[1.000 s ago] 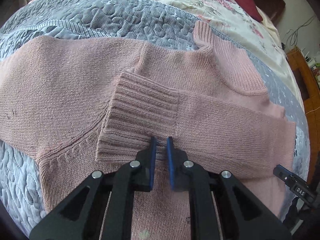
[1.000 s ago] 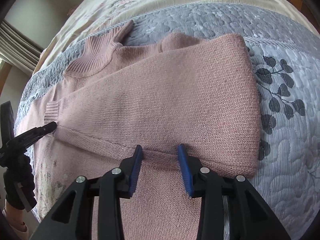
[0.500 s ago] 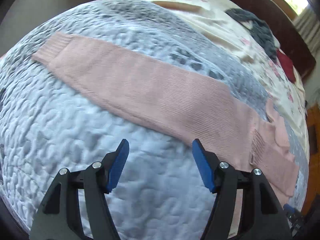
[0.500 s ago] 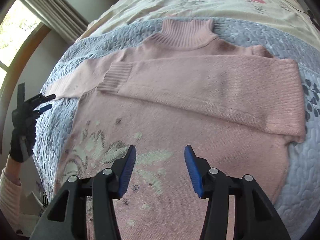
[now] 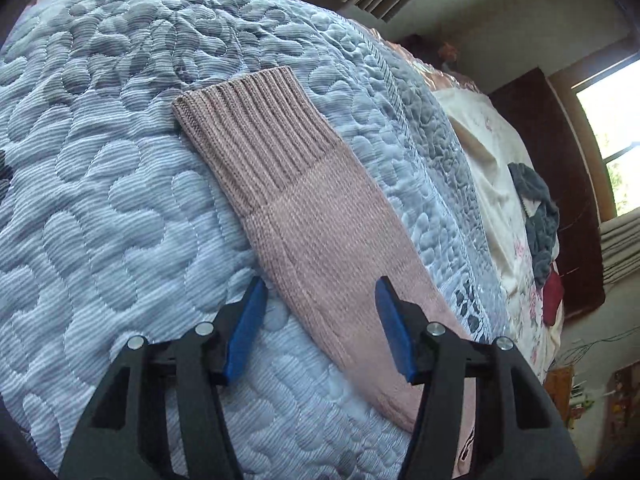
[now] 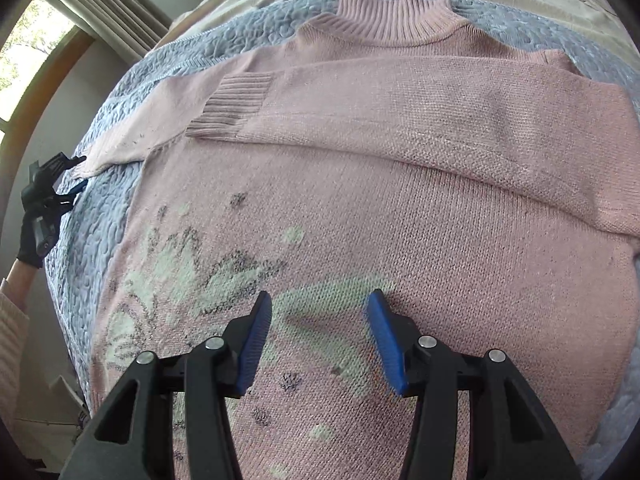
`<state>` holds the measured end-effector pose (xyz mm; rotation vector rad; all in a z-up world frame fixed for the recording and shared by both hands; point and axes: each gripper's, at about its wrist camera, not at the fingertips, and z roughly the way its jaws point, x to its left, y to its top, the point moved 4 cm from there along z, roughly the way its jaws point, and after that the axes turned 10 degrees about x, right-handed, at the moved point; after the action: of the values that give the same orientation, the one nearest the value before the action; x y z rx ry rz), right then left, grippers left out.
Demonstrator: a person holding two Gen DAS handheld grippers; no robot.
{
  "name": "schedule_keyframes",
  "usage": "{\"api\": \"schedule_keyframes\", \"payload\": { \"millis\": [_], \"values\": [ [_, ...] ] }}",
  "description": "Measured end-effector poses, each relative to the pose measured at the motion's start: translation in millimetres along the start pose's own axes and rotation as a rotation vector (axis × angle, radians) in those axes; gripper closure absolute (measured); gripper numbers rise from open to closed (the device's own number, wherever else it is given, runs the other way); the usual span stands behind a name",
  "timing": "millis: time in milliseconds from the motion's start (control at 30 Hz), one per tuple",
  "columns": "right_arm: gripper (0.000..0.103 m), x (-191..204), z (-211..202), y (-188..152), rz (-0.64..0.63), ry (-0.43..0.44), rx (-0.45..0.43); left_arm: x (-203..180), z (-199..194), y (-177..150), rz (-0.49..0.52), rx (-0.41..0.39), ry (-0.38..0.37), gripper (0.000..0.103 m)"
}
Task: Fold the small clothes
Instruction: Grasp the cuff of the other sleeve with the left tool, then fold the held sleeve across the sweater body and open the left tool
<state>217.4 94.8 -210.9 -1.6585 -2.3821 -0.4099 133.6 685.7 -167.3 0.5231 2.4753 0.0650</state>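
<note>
Pink knit sweater (image 6: pixel 400 220) flat on bed, one sleeve (image 6: pixel 420 120) folded across chest, other sleeve (image 5: pixel 320 220) outstretched, pattern seemingly showing through faintly

No readable text anywhere; the fisheye blur may hide small print.

a grey-blue quilt (image 5: pixel 120 208) is spread over the bed, with a cream floral sheet (image 5: pixel 496 184) seen beyond it. a grey garment (image 5: pixel 536 216) and a red item (image 5: pixel 554 296) are laid on the sheet. curtains (image 6: pixel 108 12) are hung beside a window (image 6: pixel 28 52).
</note>
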Motion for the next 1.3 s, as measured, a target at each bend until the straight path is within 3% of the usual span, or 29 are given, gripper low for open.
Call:
{"api": "schedule_keyframes", "payload": {
  "millis": [133, 300, 567, 767, 967, 1300],
  "values": [
    [0.052, 1, 4, 1, -0.014, -0.027, -0.001, 0, 3, 13, -0.002, -0.023, -0.023, 0.054],
    [0.052, 1, 6, 2, -0.024, -0.039, -0.002, 4, 7, 24, -0.007, -0.034, -0.006, 0.084],
    [0.052, -2, 4, 2, -0.019, -0.032, -0.006, 0, 0, 20, 0.016, -0.065, 0.004, 0.092],
    [0.052, -5, -6, -2, -0.003, -0.028, -0.019, -37, -17, 4, 0.116, -0.099, -0.010, 0.094],
    [0.052, -21, -22, -7, 0.033, -0.031, -0.047, -104, -27, -41, 0.264, -0.076, -0.098, 0.094],
    [0.052, -49, -49, -17, 0.077, -0.037, -0.095, -226, -1, -164, 0.541, 0.024, -0.192, 0.094]
  ]
}}
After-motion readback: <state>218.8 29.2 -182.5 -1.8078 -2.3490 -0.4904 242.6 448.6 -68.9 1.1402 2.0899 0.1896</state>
